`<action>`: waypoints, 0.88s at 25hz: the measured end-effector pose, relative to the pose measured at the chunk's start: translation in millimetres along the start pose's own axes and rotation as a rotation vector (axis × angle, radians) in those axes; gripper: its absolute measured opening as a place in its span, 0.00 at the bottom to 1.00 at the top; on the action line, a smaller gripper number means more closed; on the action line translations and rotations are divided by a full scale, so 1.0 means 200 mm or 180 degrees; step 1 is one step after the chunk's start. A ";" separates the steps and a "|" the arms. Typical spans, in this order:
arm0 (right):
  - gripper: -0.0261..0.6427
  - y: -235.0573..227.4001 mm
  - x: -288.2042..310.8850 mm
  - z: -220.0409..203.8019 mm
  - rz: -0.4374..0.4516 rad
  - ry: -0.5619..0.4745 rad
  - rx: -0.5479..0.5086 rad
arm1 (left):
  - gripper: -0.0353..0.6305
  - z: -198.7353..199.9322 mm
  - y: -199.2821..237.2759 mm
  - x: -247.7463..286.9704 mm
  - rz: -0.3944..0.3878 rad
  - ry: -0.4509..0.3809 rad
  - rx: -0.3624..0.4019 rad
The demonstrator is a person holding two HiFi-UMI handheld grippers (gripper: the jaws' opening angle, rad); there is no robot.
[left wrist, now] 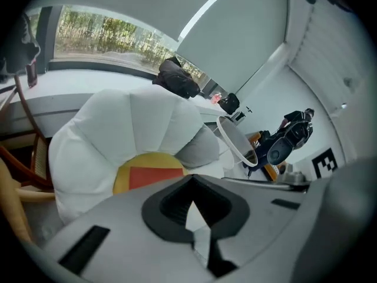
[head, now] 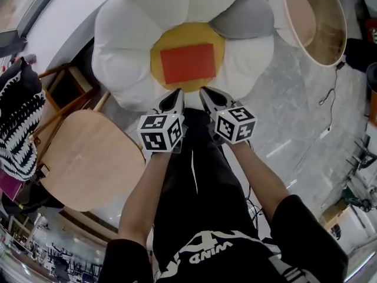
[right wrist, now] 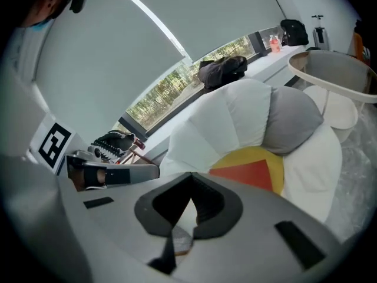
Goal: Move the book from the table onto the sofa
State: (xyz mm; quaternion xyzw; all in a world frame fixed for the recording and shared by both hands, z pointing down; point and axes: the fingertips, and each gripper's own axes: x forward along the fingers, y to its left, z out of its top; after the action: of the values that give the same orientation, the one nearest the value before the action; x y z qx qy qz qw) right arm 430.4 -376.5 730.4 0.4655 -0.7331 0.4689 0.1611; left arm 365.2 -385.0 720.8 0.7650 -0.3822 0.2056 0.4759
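Glossy grey floor [head: 294, 117] | puffy flower-shaped sofa [head: 118, 28], flat red book [head: 188, 63] on yellow centre | left tongs [head: 174, 97], right tongs [head: 206, 95] pressed together, empty

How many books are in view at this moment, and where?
1. The red book lies flat on the yellow centre of the flower-shaped sofa. No other shows, though some may be hidden.

White block letters on the chest of the person's black shirt [head: 207, 249] read "WIND", seen upside down from above. The cubes on the left gripper [head: 175, 97] and the right gripper [head: 207, 96] bear black-and-white square code markers.
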 end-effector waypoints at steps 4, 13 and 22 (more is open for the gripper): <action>0.04 0.22 -0.23 0.12 0.0118 -0.0018 0.0011 | 0.06 0.14 -0.16 -0.26 -0.0025 -0.0082 -0.0046; 0.04 0.62 -0.71 0.33 0.0247 -0.0150 -0.0077 | 0.06 0.31 -0.55 -0.75 -0.0387 -0.0064 0.0123; 0.04 0.93 -1.08 0.40 0.0531 -0.0270 -0.0329 | 0.06 0.36 -0.90 -1.12 -0.0659 -0.0170 0.0415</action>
State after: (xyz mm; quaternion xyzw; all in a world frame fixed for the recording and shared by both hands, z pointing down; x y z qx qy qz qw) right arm 402.2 -305.4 444.7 0.4133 -0.7987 0.4221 0.1141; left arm 361.8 -315.6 433.4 0.8349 -0.2996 0.1593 0.4335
